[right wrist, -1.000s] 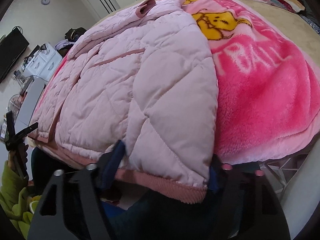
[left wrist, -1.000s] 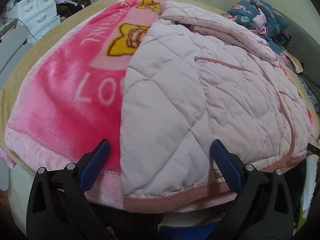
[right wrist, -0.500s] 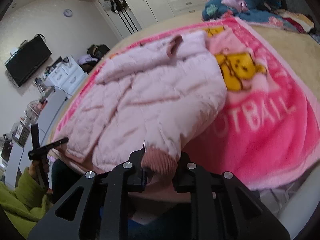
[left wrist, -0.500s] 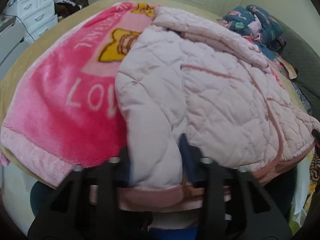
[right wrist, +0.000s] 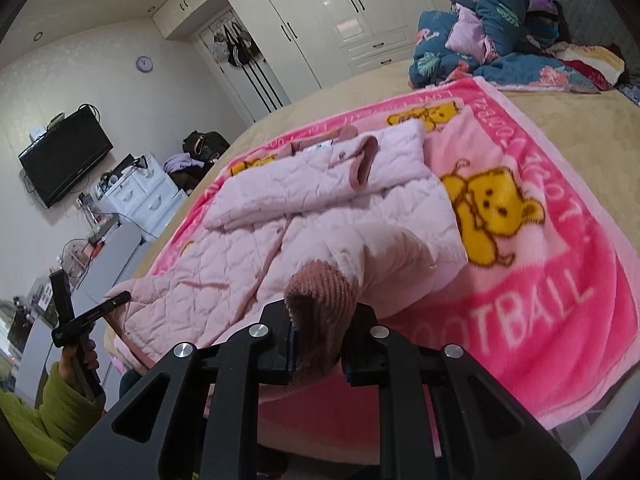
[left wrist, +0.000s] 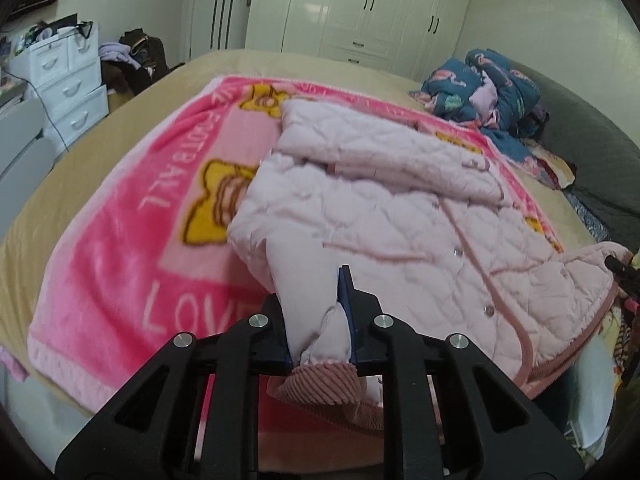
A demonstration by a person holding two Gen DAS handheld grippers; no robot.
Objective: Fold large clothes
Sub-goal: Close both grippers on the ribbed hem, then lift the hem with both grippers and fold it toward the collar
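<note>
A pale pink quilted jacket (left wrist: pixel 400 208) lies front up on a bright pink bear-print blanket (left wrist: pixel 132 240) spread over the bed. My left gripper (left wrist: pixel 312 296) is shut on the near left corner of the jacket, with the ribbed pink hem (left wrist: pixel 320 384) bunched below its pads. That corner is raised off the blanket. In the right wrist view my right gripper (right wrist: pixel 320 312) is shut on the jacket's (right wrist: pixel 280 208) other hem corner, and the ribbed band (right wrist: pixel 320 288) stands up between its fingers. The left gripper (right wrist: pixel 92 312) shows at the left there, held by a hand in a green sleeve.
A heap of blue patterned bedding (left wrist: pixel 488 84) sits at the far right of the tan bed (left wrist: pixel 100 152). White drawers (left wrist: pixel 68 80) stand to the left, a white wardrobe (left wrist: pixel 360 8) behind, and a wall TV (right wrist: pixel 66 160) at the left.
Both grippers went from open around the jacket's hem to shut on it. Both then rose, lifting the hem corners and bunching the fabric; more of the room shows now.
</note>
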